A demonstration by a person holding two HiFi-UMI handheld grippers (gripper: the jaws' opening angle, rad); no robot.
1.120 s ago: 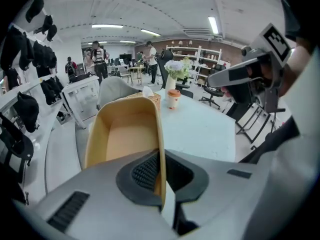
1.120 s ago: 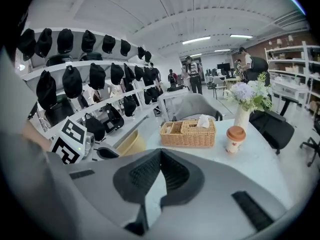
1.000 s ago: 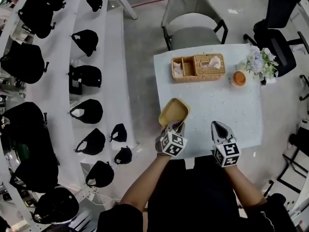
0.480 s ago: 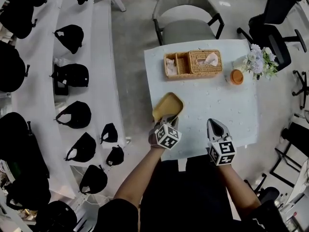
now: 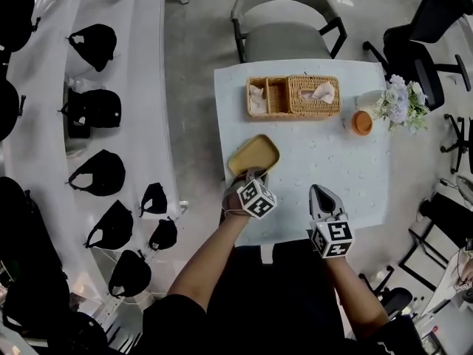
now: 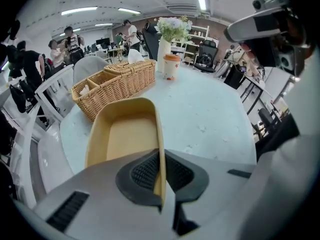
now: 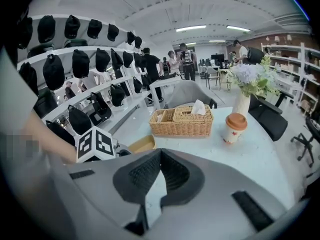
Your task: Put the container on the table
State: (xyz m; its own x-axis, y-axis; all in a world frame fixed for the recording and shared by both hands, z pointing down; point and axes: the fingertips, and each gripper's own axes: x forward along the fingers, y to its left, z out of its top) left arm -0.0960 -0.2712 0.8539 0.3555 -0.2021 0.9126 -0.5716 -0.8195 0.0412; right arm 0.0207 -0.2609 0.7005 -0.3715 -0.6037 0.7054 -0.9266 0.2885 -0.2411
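Note:
A shallow yellow container [image 5: 253, 154] hangs low over the left front part of the pale table [image 5: 347, 172]; I cannot tell whether its bottom touches. My left gripper [image 5: 255, 173] is shut on its near right wall. In the left gripper view the container's [image 6: 122, 134] thin wall is pinched between the ribbed pads of the left gripper [image 6: 161, 156], and the container is empty. My right gripper [image 5: 319, 189] is over the table's front edge, shut, with nothing in it. In the right gripper view the right gripper's [image 7: 159, 153] tips meet.
A wicker basket [image 5: 293, 97] with tissues stands at the table's far side. An orange-lidded cup [image 5: 361, 122] and a vase of flowers [image 5: 399, 98] are at the far right. A grey chair [image 5: 284, 35] is beyond the table. White shelves with black bags [image 5: 100, 172] run along the left.
My left gripper has come down with the container, which now lies flatter and closer to the table. The right gripper has sunk a little.

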